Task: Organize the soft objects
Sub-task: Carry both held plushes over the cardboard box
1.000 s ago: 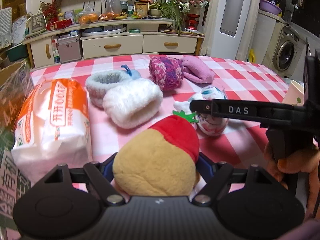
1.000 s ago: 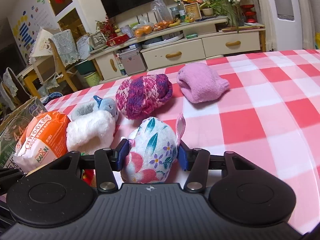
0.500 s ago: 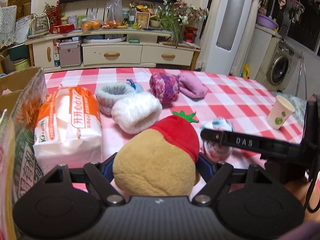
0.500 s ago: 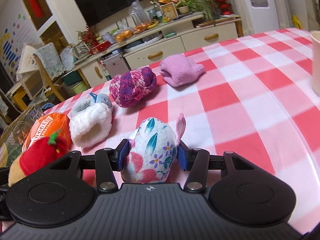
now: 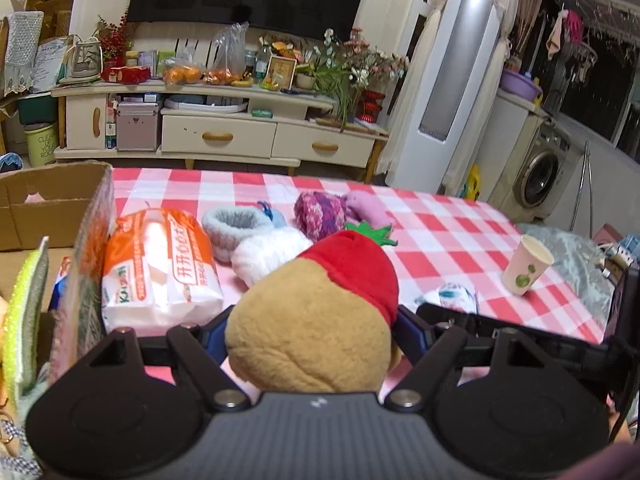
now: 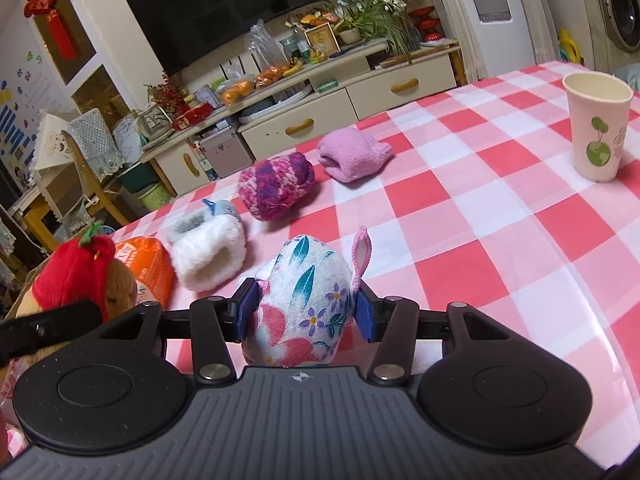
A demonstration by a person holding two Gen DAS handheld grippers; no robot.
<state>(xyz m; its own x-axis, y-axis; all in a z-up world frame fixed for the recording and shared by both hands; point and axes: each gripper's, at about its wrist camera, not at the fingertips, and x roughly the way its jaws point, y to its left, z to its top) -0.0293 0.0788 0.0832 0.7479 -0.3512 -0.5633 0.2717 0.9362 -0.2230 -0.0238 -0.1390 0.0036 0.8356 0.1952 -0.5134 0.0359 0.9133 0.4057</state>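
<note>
My left claw (image 5: 312, 332) clamped the tan plush with the red strawberry cap (image 5: 316, 312) just right of the cardboard box (image 5: 56, 200). My right claw (image 6: 306, 312) squeezed the floral pouch (image 6: 306, 304), farther right of that box.

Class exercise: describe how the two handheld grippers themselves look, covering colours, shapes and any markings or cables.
Both the left gripper and the right gripper have a dark grey ribbed body bearing a small white logo, two round black discs at the sides, black linkage arms with silver screws, and blue pads. A thin black cable hangs at the left view's right edge.
</note>
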